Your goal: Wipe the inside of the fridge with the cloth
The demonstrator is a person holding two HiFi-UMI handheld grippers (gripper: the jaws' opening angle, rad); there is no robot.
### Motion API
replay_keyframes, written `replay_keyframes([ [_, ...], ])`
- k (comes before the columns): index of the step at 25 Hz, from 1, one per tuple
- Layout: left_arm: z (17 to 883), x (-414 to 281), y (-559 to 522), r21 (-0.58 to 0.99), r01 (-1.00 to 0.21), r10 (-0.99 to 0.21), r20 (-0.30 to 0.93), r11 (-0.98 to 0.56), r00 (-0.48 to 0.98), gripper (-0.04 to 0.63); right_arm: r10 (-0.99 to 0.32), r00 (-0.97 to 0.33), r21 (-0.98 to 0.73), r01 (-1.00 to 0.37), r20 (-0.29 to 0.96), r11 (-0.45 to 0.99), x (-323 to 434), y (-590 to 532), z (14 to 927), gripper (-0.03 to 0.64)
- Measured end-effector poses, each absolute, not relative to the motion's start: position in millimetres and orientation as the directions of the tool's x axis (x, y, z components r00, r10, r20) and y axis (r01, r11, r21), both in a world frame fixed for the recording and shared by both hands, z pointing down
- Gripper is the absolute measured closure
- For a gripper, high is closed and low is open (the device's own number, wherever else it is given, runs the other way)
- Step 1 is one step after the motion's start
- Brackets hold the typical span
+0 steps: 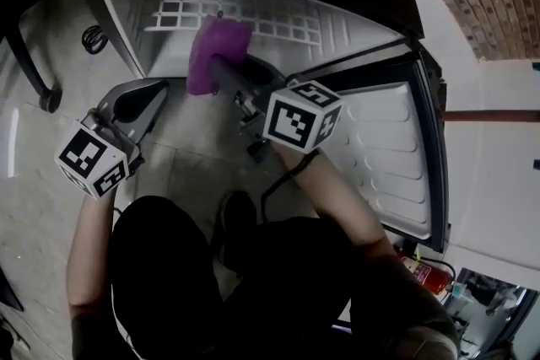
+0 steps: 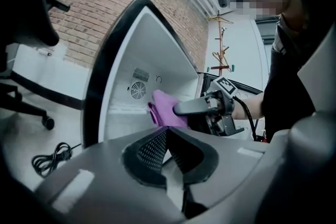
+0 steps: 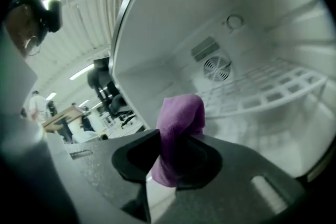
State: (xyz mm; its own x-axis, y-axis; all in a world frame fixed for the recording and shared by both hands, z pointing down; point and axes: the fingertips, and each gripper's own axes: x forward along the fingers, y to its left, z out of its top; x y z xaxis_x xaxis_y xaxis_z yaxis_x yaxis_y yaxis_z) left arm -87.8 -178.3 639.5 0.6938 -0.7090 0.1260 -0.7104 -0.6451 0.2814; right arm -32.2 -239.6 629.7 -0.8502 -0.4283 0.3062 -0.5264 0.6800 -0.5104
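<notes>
A small fridge [image 1: 135, 4] stands open on the floor, its white inside holding a wire shelf [image 1: 253, 17] and a round fan vent [image 3: 216, 68]. My right gripper [image 1: 224, 70] reaches into the opening, shut on a purple cloth [image 1: 218, 51]. The cloth [image 3: 181, 123] sticks up from between the jaws in front of the shelf [image 3: 262, 92]. Its far end looks close to the fridge's floor; contact cannot be told. My left gripper [image 1: 154, 90] hangs outside the fridge's left edge, shut with nothing in it. From its view [image 2: 167, 135] the cloth [image 2: 167, 110] and the right gripper [image 2: 181, 108] show ahead.
The fridge door [image 1: 380, 147] swings open to the right. A black cable [image 1: 93, 38] lies coiled on the floor left of the fridge, beside an office chair base [image 1: 42, 88]. A red fire extinguisher [image 1: 422, 272] stands behind the door. My dark-clad knees fill the lower middle.
</notes>
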Motion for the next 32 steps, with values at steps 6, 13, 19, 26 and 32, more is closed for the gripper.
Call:
replay_keyframes([
  [6, 681.9, -133.2, -165.3, 0.286, -0.794, -0.780, 0.193, -0.536, 0.596, 0.578, -0.274, -0.887, -0.570, -0.452, 0.373, 0.686, -87.5, -209.6, 710.6, 0.540],
  [13, 689.2, -157.2, -177.8, 0.261, -0.817, -0.795, 0.212, -0.514, 0.568, 0.578, -0.403, -0.857, -0.360, -0.504, 0.320, 0.785, -144.2, -277.3, 724.0, 0.540],
  [19, 704.2, -161.6, -194.5, 0.236, -0.824, -0.792, 0.235, -0.515, 0.563, 0.578, -0.428, -0.800, -0.320, -0.572, 0.420, 0.755, -164.7, -312.2, 760.4, 0.540],
  [26, 725.3, -153.4, -207.4, 0.276, -0.830, -0.810, 0.215, -0.486, 0.546, 0.578, -0.386, -0.715, -0.215, -0.594, 0.583, 0.775, -167.2, -311.1, 815.6, 0.540],
  [32, 731.3, -134.4, -210.3, 0.287, -0.808, -0.773, 0.253, -0.514, 0.582, 0.578, -0.387, -0.681, -0.206, -0.619, 0.622, 0.758, -142.0, -322.7, 829.5, 0.538],
])
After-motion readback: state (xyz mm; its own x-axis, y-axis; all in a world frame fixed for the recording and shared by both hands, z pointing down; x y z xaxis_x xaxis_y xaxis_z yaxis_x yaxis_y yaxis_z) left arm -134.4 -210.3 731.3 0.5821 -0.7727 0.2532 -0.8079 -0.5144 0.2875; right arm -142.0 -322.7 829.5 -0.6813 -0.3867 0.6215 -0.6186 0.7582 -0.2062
